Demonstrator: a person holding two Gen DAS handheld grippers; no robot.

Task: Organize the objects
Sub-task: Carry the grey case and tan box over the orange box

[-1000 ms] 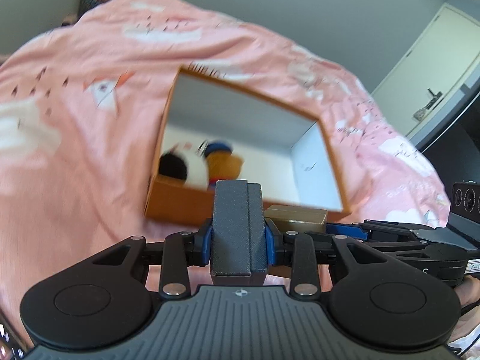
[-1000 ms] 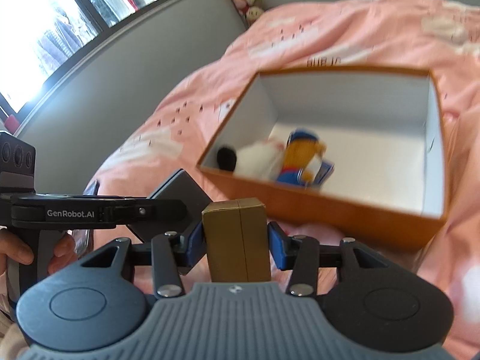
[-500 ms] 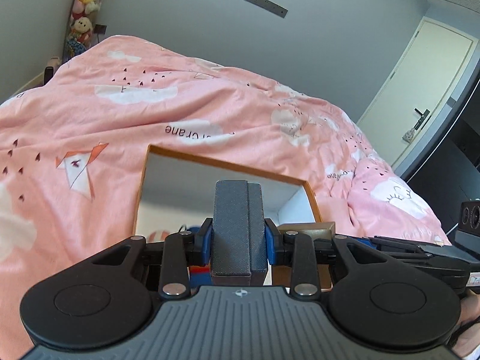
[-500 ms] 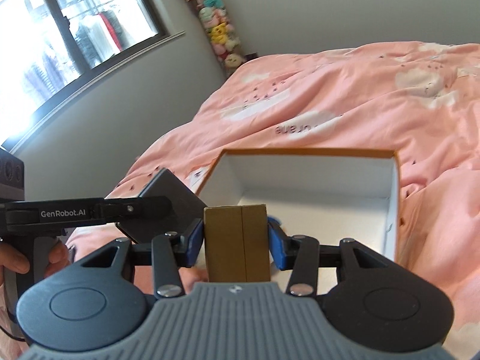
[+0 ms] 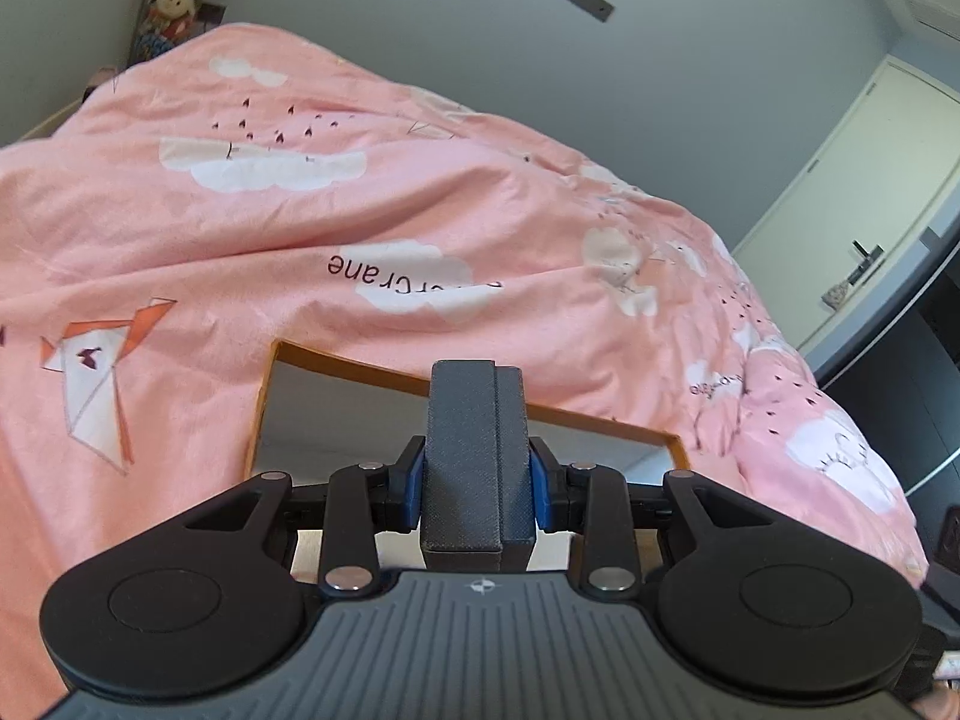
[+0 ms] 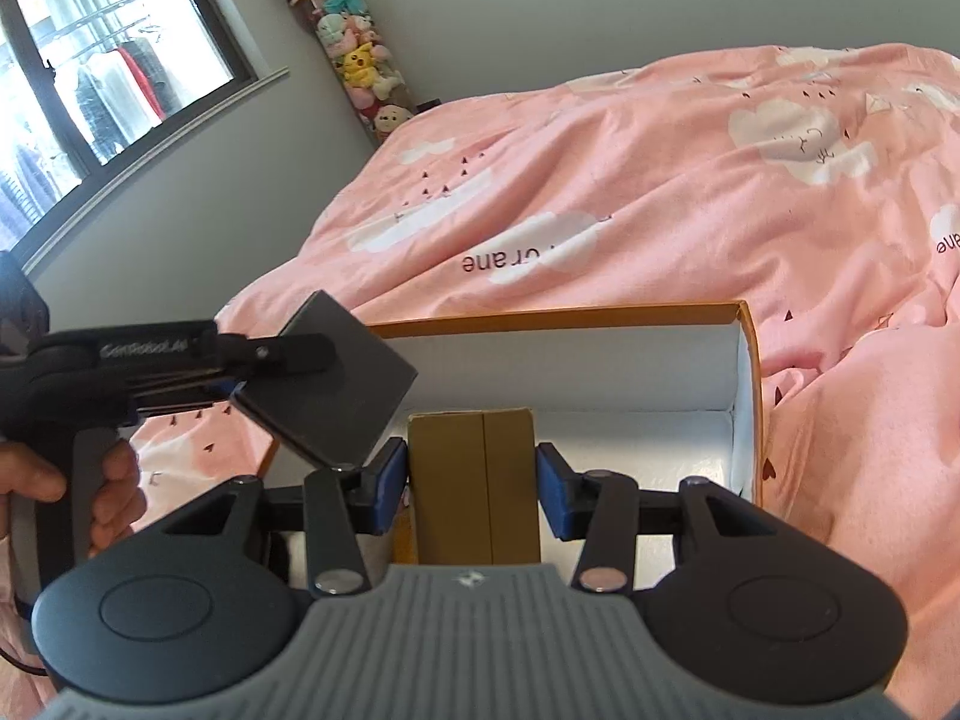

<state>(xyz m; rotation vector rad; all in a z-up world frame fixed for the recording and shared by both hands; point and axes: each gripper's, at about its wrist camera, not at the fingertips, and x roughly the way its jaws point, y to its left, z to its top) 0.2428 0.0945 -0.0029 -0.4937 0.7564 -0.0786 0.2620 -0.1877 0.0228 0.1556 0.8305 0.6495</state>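
Both my hands have carried forward over the pink cloud-print quilt (image 5: 420, 192), so the orange cardboard box with white lining (image 6: 747, 372) now sits just below and ahead. My left gripper (image 5: 477, 474) clamps a dark grey flat case (image 5: 474, 450); my right gripper (image 6: 474, 480) clamps a gold rectangular box (image 6: 471, 480), partly closed.

Pink cloud-printed duvet (image 5: 420, 180), orange white-lined box (image 6: 747, 372), dark grey case (image 5: 477, 456), gold case (image 6: 471, 480).

Bright window (image 6: 90, 60) daylight, fisheye-bent edges, slight blur
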